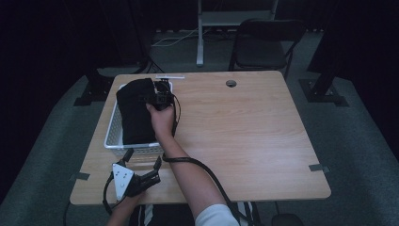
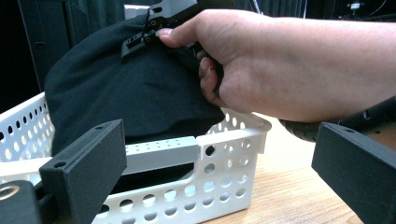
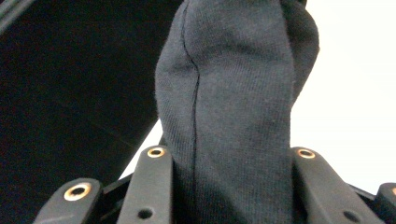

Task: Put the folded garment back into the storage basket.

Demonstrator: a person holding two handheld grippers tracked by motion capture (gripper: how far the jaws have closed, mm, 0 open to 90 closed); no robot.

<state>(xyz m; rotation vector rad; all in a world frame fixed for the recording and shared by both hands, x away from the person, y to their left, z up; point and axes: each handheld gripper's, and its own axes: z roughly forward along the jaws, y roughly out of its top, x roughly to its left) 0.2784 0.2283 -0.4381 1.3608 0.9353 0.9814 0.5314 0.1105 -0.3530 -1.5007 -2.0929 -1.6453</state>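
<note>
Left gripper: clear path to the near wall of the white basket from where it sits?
Probably yes. The left gripper sits open just before the white basket, nothing between them. The right gripper, shut on the black cloth, works higher up.

No readable text, label or number anywhere — none at all
</note>
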